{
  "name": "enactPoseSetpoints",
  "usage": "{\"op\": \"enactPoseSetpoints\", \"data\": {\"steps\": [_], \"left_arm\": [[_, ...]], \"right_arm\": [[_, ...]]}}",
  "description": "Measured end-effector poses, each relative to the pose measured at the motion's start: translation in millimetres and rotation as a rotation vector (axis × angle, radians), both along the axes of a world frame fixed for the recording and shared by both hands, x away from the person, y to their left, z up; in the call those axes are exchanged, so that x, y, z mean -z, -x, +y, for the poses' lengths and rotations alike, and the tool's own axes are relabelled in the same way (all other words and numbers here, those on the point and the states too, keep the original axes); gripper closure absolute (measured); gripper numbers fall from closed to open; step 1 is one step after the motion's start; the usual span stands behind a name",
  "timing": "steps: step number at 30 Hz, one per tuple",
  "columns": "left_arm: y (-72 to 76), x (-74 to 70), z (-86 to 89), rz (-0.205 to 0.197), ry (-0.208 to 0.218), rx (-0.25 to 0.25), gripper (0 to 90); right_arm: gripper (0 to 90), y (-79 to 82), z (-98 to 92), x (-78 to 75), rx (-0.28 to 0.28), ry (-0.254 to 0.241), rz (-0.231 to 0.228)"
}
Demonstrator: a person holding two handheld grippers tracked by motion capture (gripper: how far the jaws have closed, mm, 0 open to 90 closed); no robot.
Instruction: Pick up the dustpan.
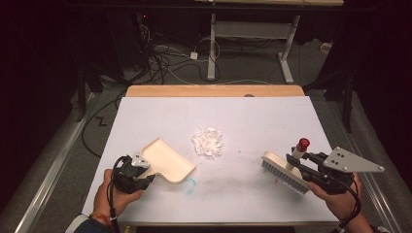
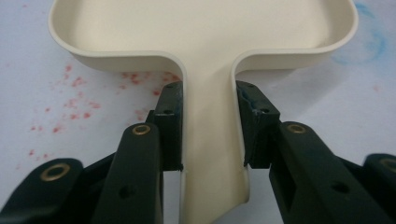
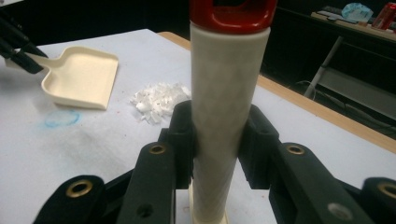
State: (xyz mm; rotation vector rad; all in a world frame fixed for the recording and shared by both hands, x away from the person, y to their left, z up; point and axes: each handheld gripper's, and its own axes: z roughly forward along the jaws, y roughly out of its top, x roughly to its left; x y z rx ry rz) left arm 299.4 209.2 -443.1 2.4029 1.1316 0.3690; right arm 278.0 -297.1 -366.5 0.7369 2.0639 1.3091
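1. From the high view I see my left gripper (image 1: 145,167) low on the left of the white paper-covered table (image 1: 252,111), its jaws clamped on the flat handle of a cream plastic dustpan (image 1: 165,160). The black body and my hand hide the handle there.
2. The left gripper view settles the grip: both black pads press the sides of the cream handle (image 2: 210,140). The top edge of the picture cuts off the pan's front lip.
3. My right gripper (image 1: 297,160) sits low on the right, closed around the pale round handle of a cream hand brush (image 1: 284,172) with grey bristles and a red cap (image 1: 303,143) on the handle's end.
4. In the right gripper view the handle (image 3: 224,107) stands between the pads and blocks much of the table behind it. The bristles fall below that picture, so I cannot tell whether they touch the table.
5. A small heap of white shredded scraps (image 1: 208,141) lies near the table's middle, between the dustpan and the brush and apart from both.
6. A faint blue ring (image 1: 189,184) marks the paper just beside the pan's near corner. Red specks (image 2: 70,102) dot the paper in the left gripper view, too small for me to identify.
7. Beyond the table the room is dark; I make out desk legs (image 1: 212,48) and cables (image 1: 165,58) on the floor, little else.
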Motion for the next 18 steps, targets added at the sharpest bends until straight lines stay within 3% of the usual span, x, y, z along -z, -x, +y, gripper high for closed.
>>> {"op": "enactPoseSetpoints", "data": {"steps": [2, 11, 18], "left_arm": [[5.8, 0.4, -2.0, 0.008, 0.008, 0.024, 63.7], [15.2, 6.2, -4.3, 0.032, 0.030, 0.039, 63.7], [21.8, 7.3, -8.8, 0.039, 0.015, 0.068, 63.6]], "right_arm": [[70.3, -1.7, 0.7, -1.0, -0.002, -0.005, -0.004], [70.3, -7.2, 2.7, 1.9, -0.008, -0.004, 0.010], [70.3, -8.9, 8.3, 2.8, -0.018, 0.004, 0.006]]}}
